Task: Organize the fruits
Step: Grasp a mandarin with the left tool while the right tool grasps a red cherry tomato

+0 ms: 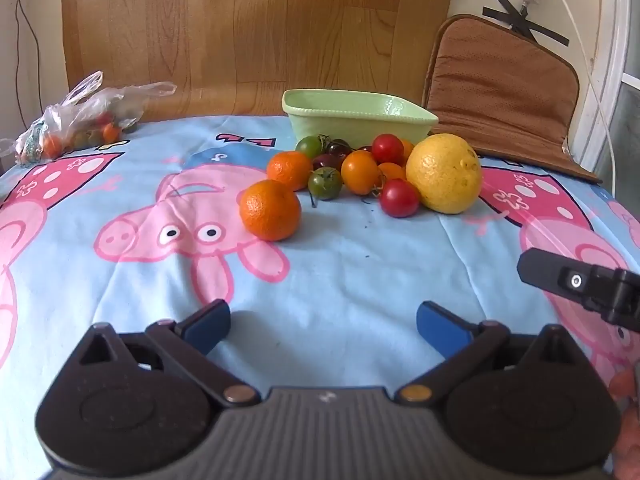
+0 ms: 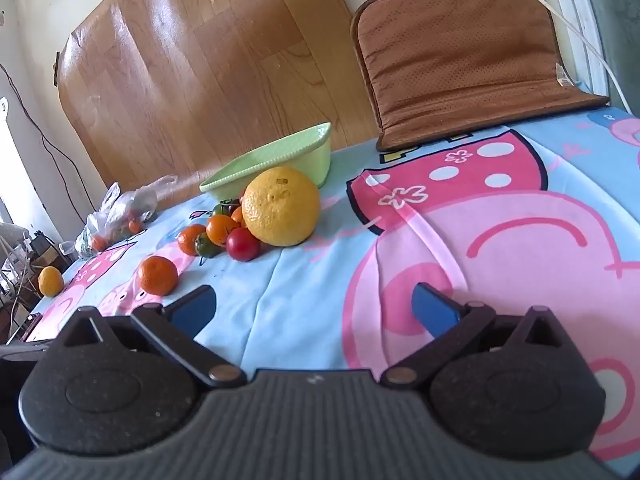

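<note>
Fruit pile [image 1: 360,172] before bowl [image 1: 356,114], far bed edge; left claw [image 1: 323,326] nearer, facing it. Both claws apart, empty; right claw [image 2: 314,306].

Bare cloth [image 1: 340,264] between left tongs [image 1: 323,326] and fruit pile [image 1: 360,168]: open lane. Lone orange [image 1: 270,209] sits apart, front-left of pile, reachable all round. Big yellow fruit [image 1: 444,173] blocks pile's right flank, touching red tomato [image 1: 399,197]. Bowl [image 1: 358,114] just behind pile, top open. Right tongs [image 2: 314,307] over bare cloth. Bag [image 1: 80,120] far left, well apart. Cushion [image 1: 504,96] behind right.
</note>
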A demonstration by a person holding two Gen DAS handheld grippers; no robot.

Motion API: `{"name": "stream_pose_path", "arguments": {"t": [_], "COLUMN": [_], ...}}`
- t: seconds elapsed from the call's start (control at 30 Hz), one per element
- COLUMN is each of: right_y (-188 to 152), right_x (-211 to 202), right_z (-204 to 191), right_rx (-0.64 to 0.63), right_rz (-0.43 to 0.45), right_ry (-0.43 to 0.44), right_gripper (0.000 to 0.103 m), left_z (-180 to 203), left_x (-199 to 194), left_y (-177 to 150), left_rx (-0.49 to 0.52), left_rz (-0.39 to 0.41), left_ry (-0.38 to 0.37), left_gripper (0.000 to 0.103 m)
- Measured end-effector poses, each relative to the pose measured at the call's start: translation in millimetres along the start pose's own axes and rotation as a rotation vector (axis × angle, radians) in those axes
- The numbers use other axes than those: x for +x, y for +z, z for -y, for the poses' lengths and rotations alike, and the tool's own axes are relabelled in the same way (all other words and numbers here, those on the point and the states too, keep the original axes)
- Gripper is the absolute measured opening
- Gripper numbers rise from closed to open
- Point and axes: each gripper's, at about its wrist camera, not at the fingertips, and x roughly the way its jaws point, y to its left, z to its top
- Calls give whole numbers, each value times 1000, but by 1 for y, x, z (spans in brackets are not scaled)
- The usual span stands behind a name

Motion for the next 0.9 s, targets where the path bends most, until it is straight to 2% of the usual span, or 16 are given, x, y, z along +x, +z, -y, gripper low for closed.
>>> {"name": "stream_pose_path", "arguments": {"t": [0.03, 0.1, 0.17, 0.23, 0.27, 0.3, 0.4, 0.43, 0.5, 0.57, 0.63, 0.77, 0.9], "right_y": [0, 0, 0, -4, -4, -4, 1, 3, 3, 7, 9, 16, 17], "right_x": [1, 2, 3, 10, 12, 15, 18, 23, 32, 41, 51, 73, 82], "right_z": [-1, -3, -6, -12, -16, -19, -29, -33, -54, -66, -76, -80, -82], "right_rx": [-3, -11, -34, -90, -114, -136, -196, -221, -304, -384, -447, -455, -473], "right_rz": [-1, 1, 8, -1, -6, -12, -21, -26, -36, -37, -33, -67, -74], "right_ry": [-2, 2, 7, 7, 15, 28, 74, 88, 102, 112, 90, 76, 44], "right_gripper": [103, 103, 95, 82, 78, 70, 57, 50, 43, 40, 39, 37, 37], "left_z": [-2, -9, -21, -42, -53, -62, -82, -89, -93, -89, -83, -75, -79], "left_x": [-4, -4, -13, -16, -18, -19, -20, -20, -17, -9, 1, 21, 37], "left_y": [-7, -6, -9, -11, -10, -7, 7, 13, 24, 36, 43, 50, 50], "left_rx": [-5, -16, -25, -92, -138, -164, -159, -163, -146, -92, -56, -30, -62], "left_rz": [29, 21, 45, 73, 79, 85, 122, 135, 150, 151, 143, 126, 86], "left_ry": [-15, -50, -106, -171, -179, -170, -107, -116, -146, -158, -179, -197, -235], "left_gripper": [103, 103, 103, 103, 103, 103, 100, 99, 98, 94, 84, 71, 61]}}
